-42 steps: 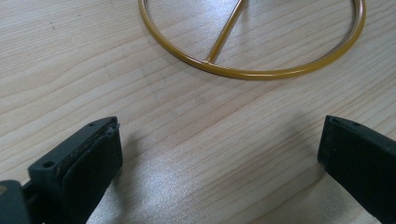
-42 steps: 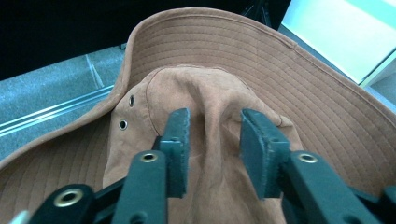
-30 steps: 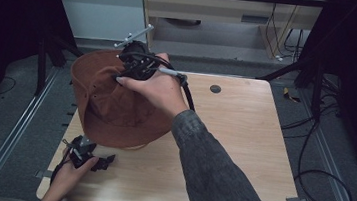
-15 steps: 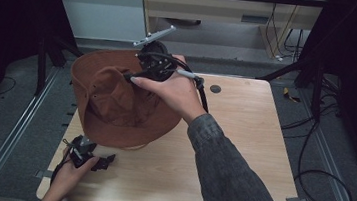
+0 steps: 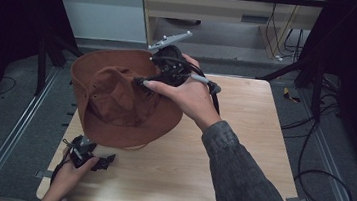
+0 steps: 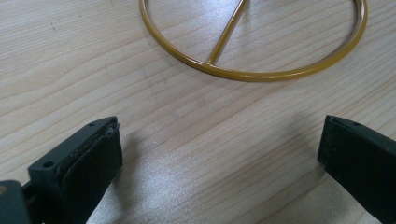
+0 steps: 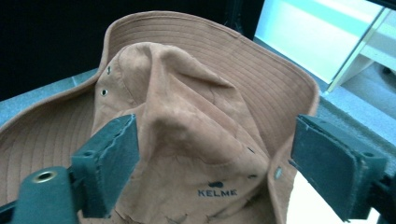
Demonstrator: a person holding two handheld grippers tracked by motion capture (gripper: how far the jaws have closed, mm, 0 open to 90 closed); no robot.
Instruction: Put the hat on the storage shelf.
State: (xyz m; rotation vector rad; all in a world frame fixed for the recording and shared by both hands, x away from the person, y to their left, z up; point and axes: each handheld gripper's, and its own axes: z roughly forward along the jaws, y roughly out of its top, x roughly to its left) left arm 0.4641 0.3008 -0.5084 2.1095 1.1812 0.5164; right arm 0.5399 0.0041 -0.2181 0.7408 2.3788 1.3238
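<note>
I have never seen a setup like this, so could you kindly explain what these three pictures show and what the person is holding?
A person works at a wooden table with a handheld two-jaw gripper in each hand. The high view looks down from above. The right gripper hovers over the crown of a brown brimmed hat; its jaws have just been opening, and its own camera shows them wide apart with the hat beyond, not pinched. The left gripper rests near the table's front edge; its camera shows open jaws over bare wood, holding nothing, with a yellow metal ring ahead.
</note>
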